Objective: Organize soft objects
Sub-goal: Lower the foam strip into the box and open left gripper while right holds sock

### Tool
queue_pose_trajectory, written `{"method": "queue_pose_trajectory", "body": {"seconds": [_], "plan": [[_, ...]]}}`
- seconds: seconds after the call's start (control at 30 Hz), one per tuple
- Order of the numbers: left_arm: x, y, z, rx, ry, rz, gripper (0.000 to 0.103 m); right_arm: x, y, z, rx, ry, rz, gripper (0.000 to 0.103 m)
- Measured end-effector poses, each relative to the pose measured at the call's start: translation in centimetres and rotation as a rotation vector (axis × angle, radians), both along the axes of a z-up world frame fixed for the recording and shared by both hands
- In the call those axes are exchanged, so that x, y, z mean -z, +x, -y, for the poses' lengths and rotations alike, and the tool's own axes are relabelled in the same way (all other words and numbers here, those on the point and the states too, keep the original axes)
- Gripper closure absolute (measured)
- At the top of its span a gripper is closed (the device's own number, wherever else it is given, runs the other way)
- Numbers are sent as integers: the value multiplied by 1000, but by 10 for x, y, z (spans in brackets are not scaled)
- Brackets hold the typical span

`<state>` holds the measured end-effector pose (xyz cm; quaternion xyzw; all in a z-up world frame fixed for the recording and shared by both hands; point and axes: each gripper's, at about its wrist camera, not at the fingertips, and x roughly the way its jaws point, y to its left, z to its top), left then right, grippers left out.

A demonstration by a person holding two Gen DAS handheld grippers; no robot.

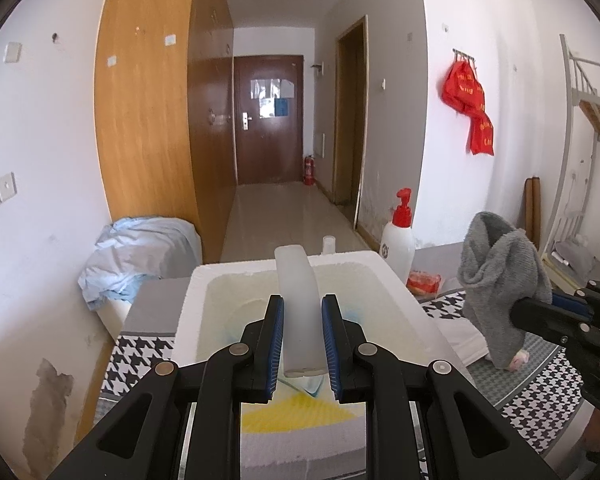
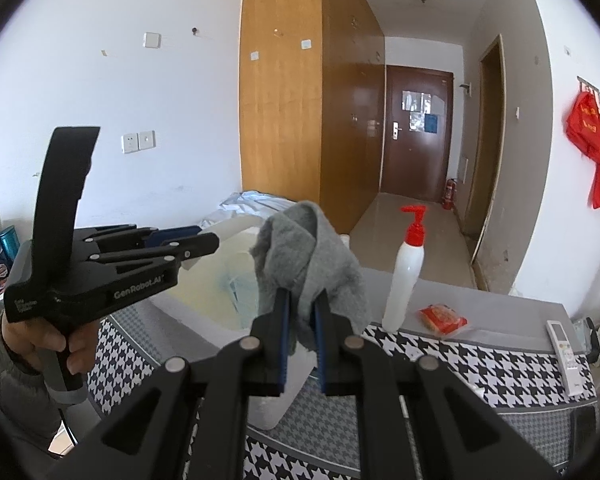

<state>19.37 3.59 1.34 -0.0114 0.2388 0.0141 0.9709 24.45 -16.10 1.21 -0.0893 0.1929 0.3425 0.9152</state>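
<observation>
A grey cloth [image 2: 308, 256] is clamped between the jaws of the right gripper [image 2: 302, 344] and held above the table [image 2: 460, 352], beside the white foam box [image 1: 260, 276]. It looks light and limp, so it is best taken by a bunched fold. The left gripper [image 1: 302, 344] is closed on a stiff translucent strip [image 1: 298, 304] over the box.
</observation>
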Motion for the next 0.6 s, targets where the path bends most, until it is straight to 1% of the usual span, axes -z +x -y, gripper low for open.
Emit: {"method": "queue_pose_trajectory", "body": {"seconds": [0.07,0.13,0.17,0.2,0.23,0.27,0.3,0.33,0.37,0.4,0.5,0.6], "plan": [[2,4,-2,-1,-13,-14,82,1,1,2,7,-2,-3,89],[3,7,-3,-11,-12,-21,79,1,2,3,11,-3,-3,89],[4,8,-4,-16,-11,-23,75,0,2,4,15,-4,-4,89],[4,8,-4,-20,-10,-28,66,0,3,4,19,-4,-6,89],[4,8,-5,-27,-12,-30,59,0,3,5,22,-5,-6,89],[3,6,-5,-38,-10,-24,42,0,3,5,25,-5,-6,89],[3,5,-5,-49,-3,-16,29,0,4,5,27,-4,-6,89],[2,2,-5,-63,9,0,24,-1,4,6,29,-2,-7,89],[1,0,-6,-71,17,10,17,-1,4,6,29,-2,-7,89],[0,-2,-7,-78,20,19,12,0,4,6,31,-3,-7,89],[-1,-8,-12,-89,13,35,5,-1,2,5,35,-7,-6,89],[-3,-15,-15,-95,11,52,4,-2,1,4,35,-5,-1,89]]}}
